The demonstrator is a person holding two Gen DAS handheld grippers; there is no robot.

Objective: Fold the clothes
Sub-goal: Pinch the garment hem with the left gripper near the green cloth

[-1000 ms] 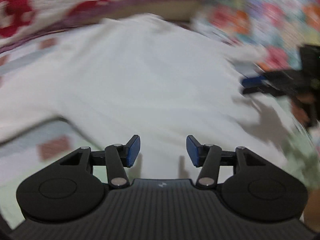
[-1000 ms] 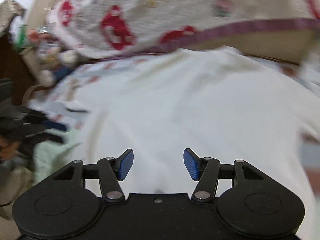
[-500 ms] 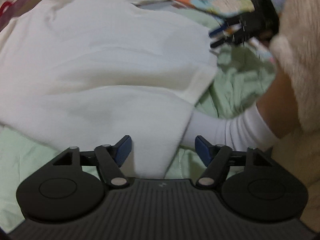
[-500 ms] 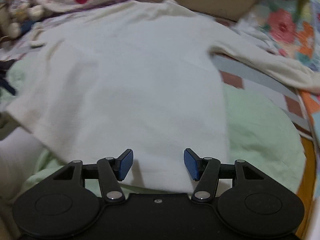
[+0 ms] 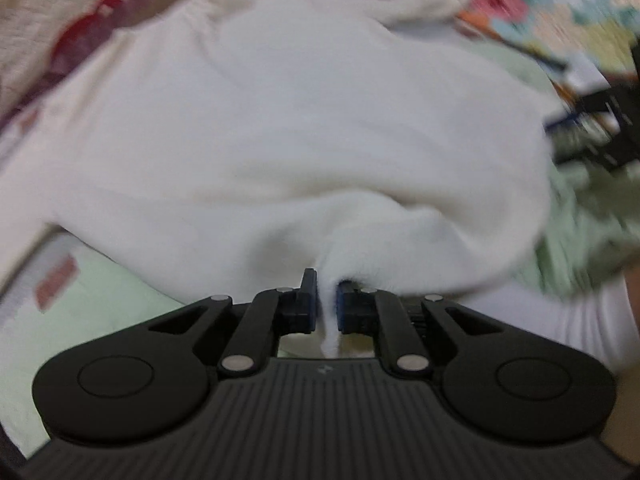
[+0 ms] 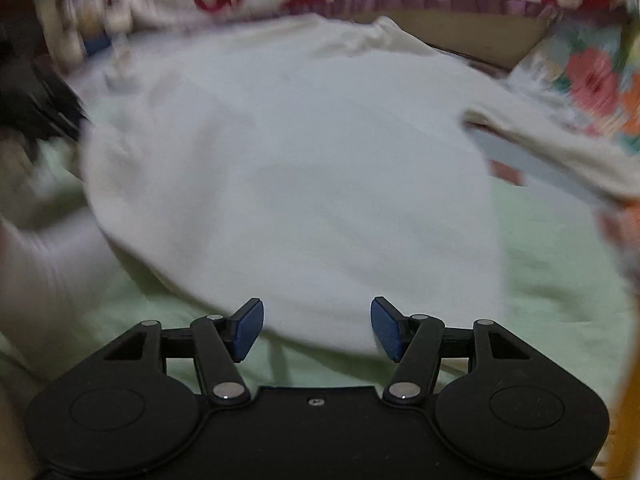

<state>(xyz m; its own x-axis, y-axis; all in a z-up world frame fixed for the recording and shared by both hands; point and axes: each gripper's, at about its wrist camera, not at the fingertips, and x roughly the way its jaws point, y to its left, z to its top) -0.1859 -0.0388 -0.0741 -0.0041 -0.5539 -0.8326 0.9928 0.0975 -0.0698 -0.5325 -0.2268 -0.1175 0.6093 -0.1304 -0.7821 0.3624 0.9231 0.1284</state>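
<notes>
Left gripper [image 5: 327, 304] is clamped on the bottom hem of the white long-sleeved knit top [image 5: 304, 120], fabric bunched between its blue pads. Right gripper [image 6: 317, 330] is spread wide with nothing in it, hovering right at the same hem, lower centre of frame. The top stretches away toward the upper frame on the pale green bedsheet [image 6: 560, 264], so I'd guess the right one grabs next.

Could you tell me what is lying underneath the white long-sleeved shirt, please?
The white long-sleeved shirt rests on a pale green sheet, which shows past its hem and sides. The left gripper pinches the hem. Whatever lies beneath the shirt's middle is covered.
</notes>
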